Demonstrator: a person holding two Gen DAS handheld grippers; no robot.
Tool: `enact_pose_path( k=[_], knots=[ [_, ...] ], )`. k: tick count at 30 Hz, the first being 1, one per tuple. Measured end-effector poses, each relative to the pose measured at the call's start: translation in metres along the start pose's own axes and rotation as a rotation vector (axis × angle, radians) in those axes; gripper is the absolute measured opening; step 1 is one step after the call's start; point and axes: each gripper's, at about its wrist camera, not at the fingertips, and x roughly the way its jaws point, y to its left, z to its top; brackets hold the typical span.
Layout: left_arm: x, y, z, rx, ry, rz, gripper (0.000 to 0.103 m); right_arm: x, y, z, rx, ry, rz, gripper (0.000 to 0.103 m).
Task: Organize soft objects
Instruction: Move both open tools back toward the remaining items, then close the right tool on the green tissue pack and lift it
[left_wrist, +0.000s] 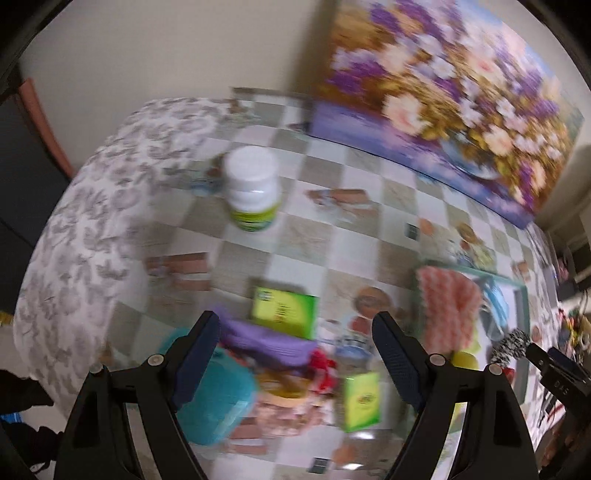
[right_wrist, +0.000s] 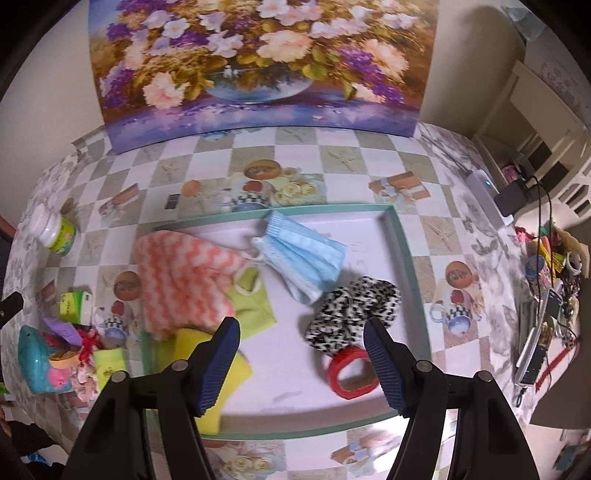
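My left gripper (left_wrist: 299, 350) is open over a blurred pile at the table's left: a purple cloth (left_wrist: 266, 341), a red fuzzy piece (left_wrist: 323, 363) and a teal toy (left_wrist: 218, 402); nothing is between its pads. My right gripper (right_wrist: 301, 354) hangs open and empty over the teal-rimmed tray (right_wrist: 325, 209). Lying in the tray are a pink zigzag cloth (right_wrist: 181, 280), a blue face mask (right_wrist: 303, 258), a green cloth (right_wrist: 255, 306), a yellow cloth (right_wrist: 207, 347), a leopard scrunchie (right_wrist: 354, 310) and a red tape ring (right_wrist: 351, 373). The purple cloth (right_wrist: 61, 328) is also in the right wrist view.
Two green boxes (left_wrist: 284, 306) (left_wrist: 362, 402) and a white bottle (left_wrist: 253, 188) stand near the pile. A flower painting (right_wrist: 258, 66) leans against the back wall. A power strip (right_wrist: 484, 195), cables and small clutter (right_wrist: 546, 266) crowd the table's right edge.
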Motion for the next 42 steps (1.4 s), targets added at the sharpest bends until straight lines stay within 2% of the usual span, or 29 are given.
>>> enact_pose_path(
  k=[4,11,21,25,32,42],
  knots=[
    [0.0,0.031,0.005,-0.048,-0.003,0.04,0.085,-0.004,0.019,0.002,-0.018,-0.011,0.025,0.073],
    [0.003,0.066,0.005,-0.107,0.005,0.066,0.085,-0.005,0.073,0.002,-0.098,-0.01,0.072,0.073],
    [0.025,0.082,0.003,-0.121,0.071,0.073,0.085,0.006,0.161,-0.017,-0.262,0.034,0.151,0.073],
    [0.038,0.083,0.002,-0.12,0.106,0.07,0.085,0.019,0.183,-0.027,-0.308,0.072,0.145,0.073],
    [0.057,0.084,0.002,-0.127,0.162,0.056,0.085,0.04,0.21,-0.042,-0.363,0.138,0.165,0.073],
    [0.059,0.081,0.005,-0.126,0.166,0.047,0.085,0.066,0.221,-0.056,-0.383,0.208,0.153,0.073]
  ],
)
